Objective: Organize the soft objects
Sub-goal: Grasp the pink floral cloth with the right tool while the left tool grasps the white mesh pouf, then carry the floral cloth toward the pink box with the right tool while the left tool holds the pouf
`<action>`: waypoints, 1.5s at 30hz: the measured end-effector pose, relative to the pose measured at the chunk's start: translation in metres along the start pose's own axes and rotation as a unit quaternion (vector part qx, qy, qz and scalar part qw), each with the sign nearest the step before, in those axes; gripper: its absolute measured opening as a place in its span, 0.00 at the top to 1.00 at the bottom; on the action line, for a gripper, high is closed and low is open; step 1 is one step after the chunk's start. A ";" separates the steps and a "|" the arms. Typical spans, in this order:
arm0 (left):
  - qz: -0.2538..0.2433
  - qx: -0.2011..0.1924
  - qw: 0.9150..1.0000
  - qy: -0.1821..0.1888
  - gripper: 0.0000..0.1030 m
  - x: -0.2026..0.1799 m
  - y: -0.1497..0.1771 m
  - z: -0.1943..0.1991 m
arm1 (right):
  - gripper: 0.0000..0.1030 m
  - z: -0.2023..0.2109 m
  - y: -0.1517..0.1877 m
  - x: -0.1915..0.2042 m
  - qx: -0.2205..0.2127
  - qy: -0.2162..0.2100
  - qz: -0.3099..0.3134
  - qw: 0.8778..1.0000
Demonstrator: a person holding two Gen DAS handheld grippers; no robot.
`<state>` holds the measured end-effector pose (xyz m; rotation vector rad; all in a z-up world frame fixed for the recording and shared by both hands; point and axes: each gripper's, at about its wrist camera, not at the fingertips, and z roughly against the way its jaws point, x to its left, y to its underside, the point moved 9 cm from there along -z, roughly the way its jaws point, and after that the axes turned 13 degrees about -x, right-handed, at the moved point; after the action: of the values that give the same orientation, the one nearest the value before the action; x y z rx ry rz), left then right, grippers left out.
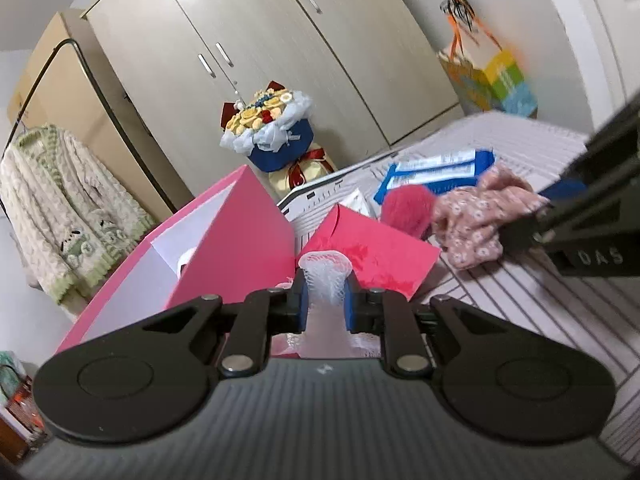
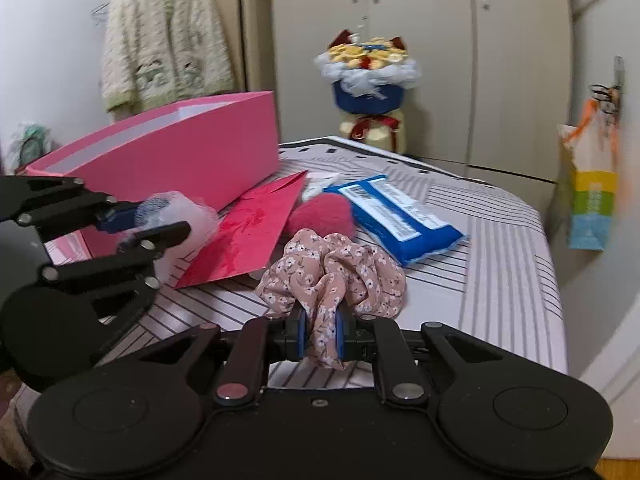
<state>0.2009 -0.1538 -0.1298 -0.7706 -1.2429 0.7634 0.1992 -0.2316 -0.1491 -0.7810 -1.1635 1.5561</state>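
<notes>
My left gripper [image 1: 326,298] is shut on a white mesh foam sleeve [image 1: 326,276], held beside the open pink box [image 1: 240,236]; it shows in the right wrist view too [image 2: 160,220]. My right gripper [image 2: 320,330] is shut on a pink floral scrunchie [image 2: 336,272], just above the striped bed sheet [image 2: 480,280]; the scrunchie also shows in the left wrist view [image 1: 476,216]. A fuzzy pink pom-pom [image 2: 324,210] lies behind the scrunchie. A blue wipes pack [image 2: 396,216] lies to its right.
A red envelope [image 2: 248,232] leans by the pink box [image 2: 180,160]. Past the bed stand a flower bouquet [image 2: 368,76], beige wardrobes [image 2: 440,40] and a hanging cardigan [image 2: 164,36]. A coloured paper bag [image 2: 592,196] hangs at the right wall.
</notes>
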 end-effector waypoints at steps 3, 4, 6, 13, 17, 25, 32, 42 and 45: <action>0.022 -0.009 1.000 0.005 0.85 0.007 -0.003 0.007 | 0.84 0.008 0.001 0.000 -0.004 0.008 -0.017 1.000; 0.031 -0.011 0.999 0.008 0.85 0.009 -0.004 0.008 | 0.84 0.011 0.002 0.000 -0.006 0.011 -0.022 1.000; 0.051 -0.016 0.998 0.020 0.85 0.013 -0.006 0.012 | 0.84 0.018 0.003 0.002 -0.010 0.017 -0.031 0.999; 0.123 -0.017 0.989 0.080 0.85 0.023 -0.006 0.027 | 0.84 0.035 0.013 0.012 -0.009 0.027 -0.069 0.997; 0.162 -0.004 0.980 0.119 0.85 0.028 -0.001 0.031 | 0.84 0.041 0.016 0.025 -0.006 0.025 -0.072 0.997; 0.219 0.040 0.959 0.175 0.85 0.036 0.013 0.033 | 0.84 0.053 0.019 0.047 0.011 0.015 -0.087 0.996; 0.249 0.060 0.947 0.196 0.85 0.052 0.019 0.043 | 0.84 0.065 0.011 0.068 0.014 -0.008 -0.078 0.997; 0.305 0.076 0.920 0.235 0.85 0.100 0.013 0.062 | 0.84 0.077 -0.011 0.095 0.029 -0.060 -0.056 0.996; 0.294 0.068 0.925 0.232 0.85 0.118 0.006 0.069 | 0.84 0.081 -0.024 0.102 0.031 -0.075 -0.057 0.995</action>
<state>0.1510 -0.0453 -0.0628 -1.1504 -0.5173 1.0607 0.1047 -0.1578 -0.0930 -0.5549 -1.2399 1.5696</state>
